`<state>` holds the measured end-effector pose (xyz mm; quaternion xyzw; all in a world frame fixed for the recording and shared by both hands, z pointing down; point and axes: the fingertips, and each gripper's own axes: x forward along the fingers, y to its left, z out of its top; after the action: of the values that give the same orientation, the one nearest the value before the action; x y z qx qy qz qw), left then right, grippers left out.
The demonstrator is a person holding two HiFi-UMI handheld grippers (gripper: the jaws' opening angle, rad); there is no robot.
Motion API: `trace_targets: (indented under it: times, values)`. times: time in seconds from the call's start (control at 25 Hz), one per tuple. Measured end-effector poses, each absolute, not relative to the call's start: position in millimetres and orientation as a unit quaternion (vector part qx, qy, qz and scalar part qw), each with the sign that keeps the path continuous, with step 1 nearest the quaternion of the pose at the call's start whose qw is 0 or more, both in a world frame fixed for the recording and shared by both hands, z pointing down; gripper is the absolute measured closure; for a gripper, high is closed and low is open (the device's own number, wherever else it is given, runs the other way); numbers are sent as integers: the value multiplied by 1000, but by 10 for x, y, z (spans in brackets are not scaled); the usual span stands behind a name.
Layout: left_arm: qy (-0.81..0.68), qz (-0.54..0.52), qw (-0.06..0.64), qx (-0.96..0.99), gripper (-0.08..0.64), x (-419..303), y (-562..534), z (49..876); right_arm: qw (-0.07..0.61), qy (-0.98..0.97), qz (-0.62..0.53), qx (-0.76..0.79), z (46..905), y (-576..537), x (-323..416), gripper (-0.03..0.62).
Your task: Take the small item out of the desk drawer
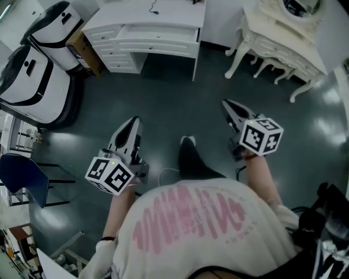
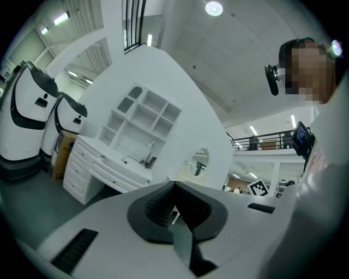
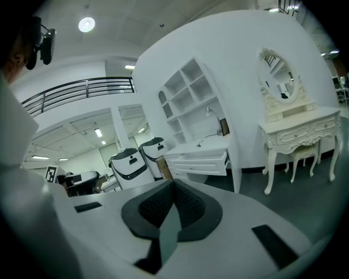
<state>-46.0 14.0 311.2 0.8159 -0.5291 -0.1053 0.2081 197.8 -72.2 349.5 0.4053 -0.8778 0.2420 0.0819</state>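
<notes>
While we stand on the dark floor well short of the white desk (image 1: 131, 15), we hold both grippers out toward it. The left gripper (image 1: 134, 121) has its jaws pressed together at the tips with nothing between them. The right gripper (image 1: 224, 103) is clenched the same way and is also empty. Both hang in the air well apart from the desk, the left one in front of its left half and the right one just past its right end.

The desk's middle drawer (image 1: 158, 39) stands out a little from the desk front. The small item shows in no view, and from here we cannot see into the drawer. A thin cable (image 1: 153, 7) lies on the desk top.

Left of the desk stand two white machines (image 1: 32, 82) with black trim. To the desk's right is a cream dressing table (image 1: 278, 41) with an oval mirror. Our shoe (image 1: 188, 143) rests on the floor in front of the desk, between the two grippers.
</notes>
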Motion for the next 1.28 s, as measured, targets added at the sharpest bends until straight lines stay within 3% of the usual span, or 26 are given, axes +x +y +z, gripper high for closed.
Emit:
trace_targets:
  times: [0.72, 1.28]
  values:
    - [-583, -112, 167, 788, 532, -915, -2618, 2876, 74, -925, 217, 303, 3209, -3811, 1209, 575]
    - [-602, -76, 209, 767, 531, -1518, -3807, 3417, 151, -908, 276, 277, 4054, -5037, 548, 574]
